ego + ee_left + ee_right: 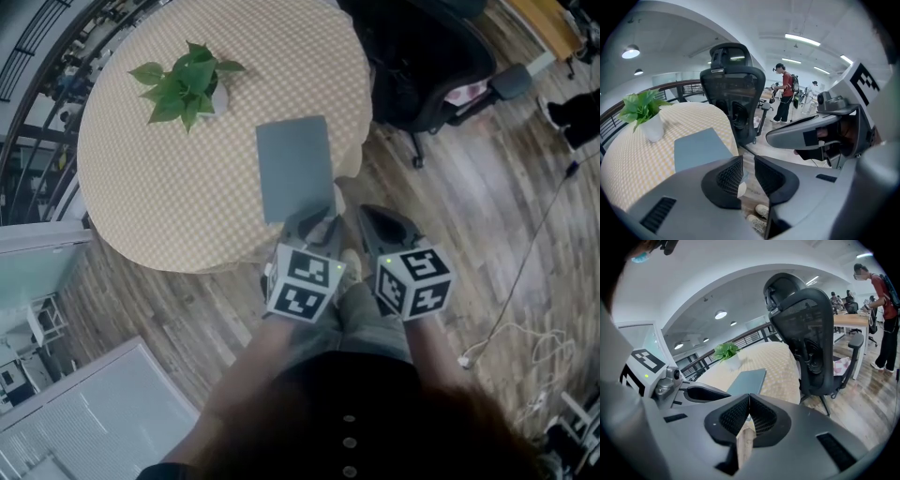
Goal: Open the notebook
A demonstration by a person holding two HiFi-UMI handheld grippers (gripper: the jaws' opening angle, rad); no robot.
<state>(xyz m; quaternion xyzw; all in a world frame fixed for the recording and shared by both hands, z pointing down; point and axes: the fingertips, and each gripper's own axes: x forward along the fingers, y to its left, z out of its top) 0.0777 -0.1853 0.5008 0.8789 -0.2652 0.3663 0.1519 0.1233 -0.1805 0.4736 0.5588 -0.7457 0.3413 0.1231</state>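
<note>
1. The notebook (295, 169) lies closed and flat on the round tabletop (169, 206). Its grey cover faces up.

2. Your left gripper (314, 223) is at the near short edge of the notebook. From the head view, the tip appears to stop just short of that edge, but contact cannot be confirmed. In the left gripper view the notebook lies ahead and left of the jaws. The jaws stand slightly apart with a narrow gap. Nothing is between them; only floor shows through the gap.

3. Your right gripper (384, 223) is off the notebook's near right corner, just beside the left gripper and beyond the tabletop's edge. Its jaws are closed tip to tip, with nothing held.

4. A potted plant (187, 84) stands beyond the notebook's far left corner, apart from it.

5. A black office chair (422, 66) stands on the wood floor (487, 216), to the right of the notebook's far end.
</note>
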